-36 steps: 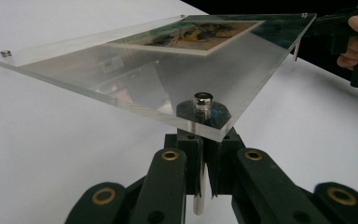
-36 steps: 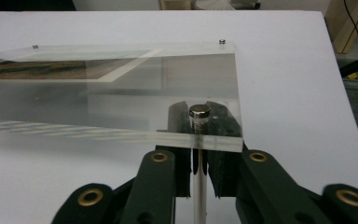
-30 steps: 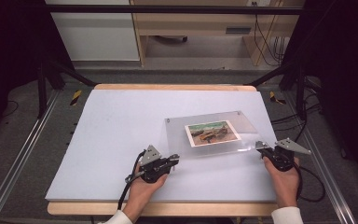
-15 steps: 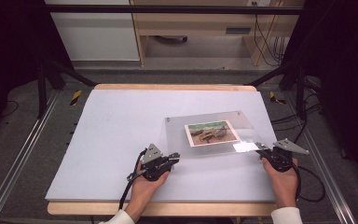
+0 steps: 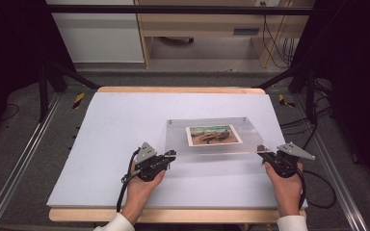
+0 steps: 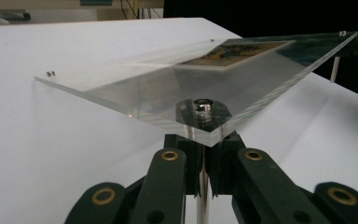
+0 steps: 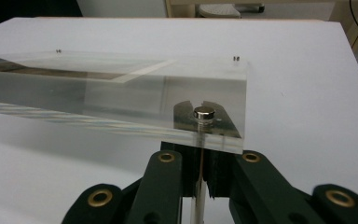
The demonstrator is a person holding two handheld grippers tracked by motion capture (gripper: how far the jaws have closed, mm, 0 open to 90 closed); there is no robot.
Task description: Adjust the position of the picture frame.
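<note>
Left gripper: I have it at the near-left corner of the acrylic photo frame. In the left gripper view its jaws are closed to a thin slit around a slim metal standoff post that hangs below the corner; the post's cap shows through the clear sheet.

Frame: a clear panel with a printed photo sandwiched near its middle. It sits over the white table top, right of centre, held by its 2 near corners. The near edge looks raised, while the 2 far corners appear lower, close to the table; I cannot tell whether they touch it.

Right gripper: it mirrors the left, at the near-right corner. In the right gripper view its jaws are pinched nearly together on that corner's post, under its silver cap.

Risk, slip: I judge the thin round posts offer little grip, so one could twist or slide out if either hand tilts.

Risk, uneven lift: raising 1 side faster would rack the panel, and a dropped corner could chip.

Risk, drag: the far edge may scrape the table.
</note>
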